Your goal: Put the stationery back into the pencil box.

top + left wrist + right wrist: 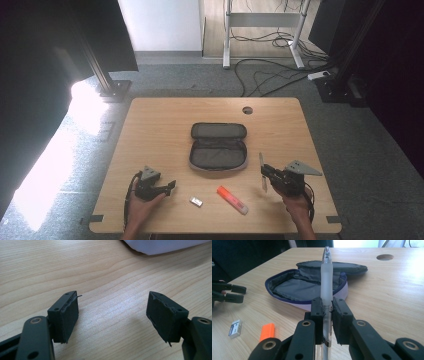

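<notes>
Right hand-held gripper [327, 322] clenched on a pen [326, 280] near the open case [294, 291]; left hand-held gripper [112, 315] released above the surface [105, 275].

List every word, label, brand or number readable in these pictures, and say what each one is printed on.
None can be read.
Eraser: its white sleeve has a dark blue printed band, too small and blurred to read.
Orange highlighter: no legible print.
Pen clamped in the right gripper: frosted barrel, no lettering visible.
Pencil case: no label visible.
</notes>
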`<action>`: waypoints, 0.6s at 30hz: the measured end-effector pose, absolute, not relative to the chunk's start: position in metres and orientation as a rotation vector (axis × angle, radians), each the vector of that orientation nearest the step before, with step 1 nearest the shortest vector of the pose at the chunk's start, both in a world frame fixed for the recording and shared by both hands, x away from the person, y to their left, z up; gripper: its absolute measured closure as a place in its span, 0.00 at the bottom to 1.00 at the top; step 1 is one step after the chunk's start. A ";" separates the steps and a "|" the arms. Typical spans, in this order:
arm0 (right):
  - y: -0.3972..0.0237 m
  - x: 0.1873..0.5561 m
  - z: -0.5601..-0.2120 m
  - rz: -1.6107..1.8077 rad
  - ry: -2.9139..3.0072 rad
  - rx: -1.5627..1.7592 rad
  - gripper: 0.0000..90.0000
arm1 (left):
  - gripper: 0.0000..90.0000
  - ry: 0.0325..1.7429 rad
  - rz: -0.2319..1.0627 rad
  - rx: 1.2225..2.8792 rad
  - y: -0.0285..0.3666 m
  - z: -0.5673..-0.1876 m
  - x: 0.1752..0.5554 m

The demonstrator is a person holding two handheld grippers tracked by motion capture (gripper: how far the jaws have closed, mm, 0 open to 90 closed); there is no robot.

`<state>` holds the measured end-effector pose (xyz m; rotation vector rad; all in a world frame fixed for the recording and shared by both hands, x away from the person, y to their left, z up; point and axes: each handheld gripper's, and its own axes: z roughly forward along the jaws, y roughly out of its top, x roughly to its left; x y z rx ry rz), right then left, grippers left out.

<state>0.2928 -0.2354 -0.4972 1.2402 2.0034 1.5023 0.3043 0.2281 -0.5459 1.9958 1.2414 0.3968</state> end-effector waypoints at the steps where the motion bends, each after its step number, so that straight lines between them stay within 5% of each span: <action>1: -0.234 0.293 -0.497 1.501 2.006 1.232 0.88 | 0.30 1.244 0.395 1.996 0.228 -0.546 0.304; 18: -0.218 0.309 -0.478 1.532 1.992 1.187 0.88 | 0.30 1.244 0.389 2.004 0.228 -0.546 0.307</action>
